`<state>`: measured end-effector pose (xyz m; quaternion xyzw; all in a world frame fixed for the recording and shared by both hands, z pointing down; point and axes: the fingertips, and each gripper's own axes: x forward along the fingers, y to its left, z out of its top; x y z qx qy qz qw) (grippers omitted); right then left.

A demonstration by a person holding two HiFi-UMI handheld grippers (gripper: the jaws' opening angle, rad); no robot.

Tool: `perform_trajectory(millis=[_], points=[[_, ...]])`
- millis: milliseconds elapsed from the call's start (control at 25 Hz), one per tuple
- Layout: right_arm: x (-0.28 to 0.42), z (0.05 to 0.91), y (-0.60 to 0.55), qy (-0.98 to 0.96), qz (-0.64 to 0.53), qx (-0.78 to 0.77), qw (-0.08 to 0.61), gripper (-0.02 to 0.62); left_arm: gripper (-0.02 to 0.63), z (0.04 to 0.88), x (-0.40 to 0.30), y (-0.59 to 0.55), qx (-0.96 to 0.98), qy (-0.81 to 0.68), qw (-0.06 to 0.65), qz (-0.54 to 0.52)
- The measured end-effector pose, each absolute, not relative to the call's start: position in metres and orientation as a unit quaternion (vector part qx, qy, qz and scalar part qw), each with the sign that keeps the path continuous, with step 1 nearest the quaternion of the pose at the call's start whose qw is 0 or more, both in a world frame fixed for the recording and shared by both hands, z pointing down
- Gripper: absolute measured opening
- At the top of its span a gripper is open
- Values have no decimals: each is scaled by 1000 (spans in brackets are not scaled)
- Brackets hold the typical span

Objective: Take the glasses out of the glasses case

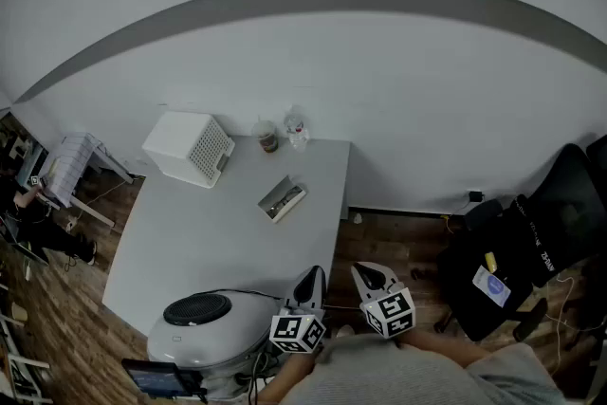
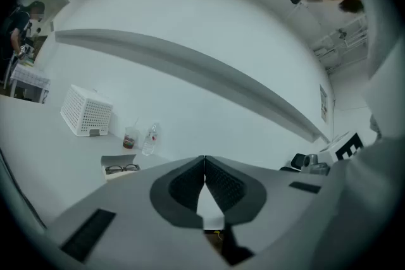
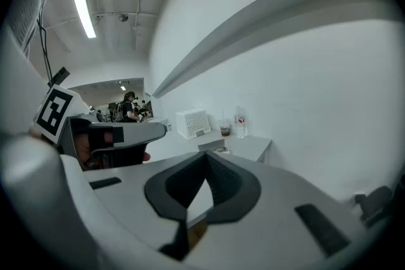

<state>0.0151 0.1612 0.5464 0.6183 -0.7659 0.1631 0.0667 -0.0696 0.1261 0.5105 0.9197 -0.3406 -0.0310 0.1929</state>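
The open glasses case (image 1: 283, 199) lies on the white table (image 1: 199, 242) right of its middle, with dark-framed glasses (image 2: 122, 168) inside it. Both grippers hover off the table's near right corner, well short of the case. My left gripper (image 1: 313, 274) is shut with nothing between its jaws, and its tips (image 2: 204, 159) meet in its own view. Beside it my right gripper (image 1: 366, 269) is also shut and empty, the tips (image 3: 205, 154) touching. The case (image 3: 215, 148) shows small and far off in the right gripper view.
A white perforated box (image 1: 190, 147) stands at the table's far left. A cup with dark drink (image 1: 268, 138) and a small water bottle (image 1: 296, 132) stand at the far edge by the wall. A round white appliance (image 1: 204, 322) sits near the front. A black chair (image 1: 531, 247) is at right.
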Motion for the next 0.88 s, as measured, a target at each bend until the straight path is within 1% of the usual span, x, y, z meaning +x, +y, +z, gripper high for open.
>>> perform_trajectory(millis=[560,640,760,880], points=[[11,545,163,-767,162,617,70,11,12,512,-74,126,918,-343,196,-30],[9,542,163,-773,163,611,54,11,12,511,-73,126,919,-341,196,-32],[5,535,163,-786,172,594,12,11,12,510,-72,126,919,-340,197,-35],[1,531,162,-798,170,578,3,12,12,509,-73,127,918,-342,197,-38]])
